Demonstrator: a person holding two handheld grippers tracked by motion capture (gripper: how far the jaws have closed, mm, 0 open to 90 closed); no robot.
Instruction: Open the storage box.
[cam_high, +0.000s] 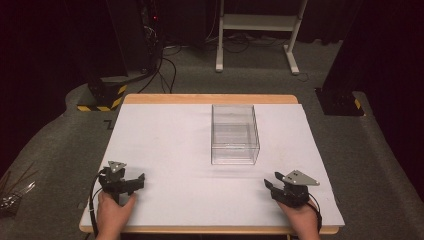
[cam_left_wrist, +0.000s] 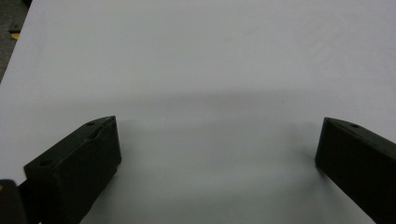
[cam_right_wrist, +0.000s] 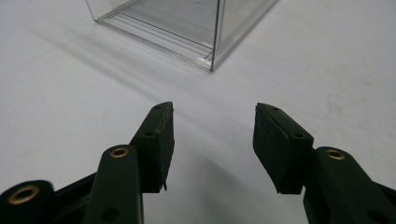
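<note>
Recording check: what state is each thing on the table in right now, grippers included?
Clear box: upright on the white table, nothing visible inside, untouched.
Left gripper: open, nothing between its jaws.
Right gripper: open, nothing between its jaws, pointed at the box's near corner.

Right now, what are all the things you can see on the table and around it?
clear box: one, see-through plastic, standing on the table past the middle, a little to the right
table: one, white top with a wooden edge, middle of the high view
white frame: one, white legs, on the grey floor behind the table
black stands: two, black with yellow-and-black stripes at the foot, on the floor at the table's far corners
left gripper: one, black, near left corner of the table, jaws wide apart with nothing between
right gripper: one, black, near right corner, jaws apart with nothing between, pointing toward the box
hands: two, at the near edge, one behind each gripper
</note>
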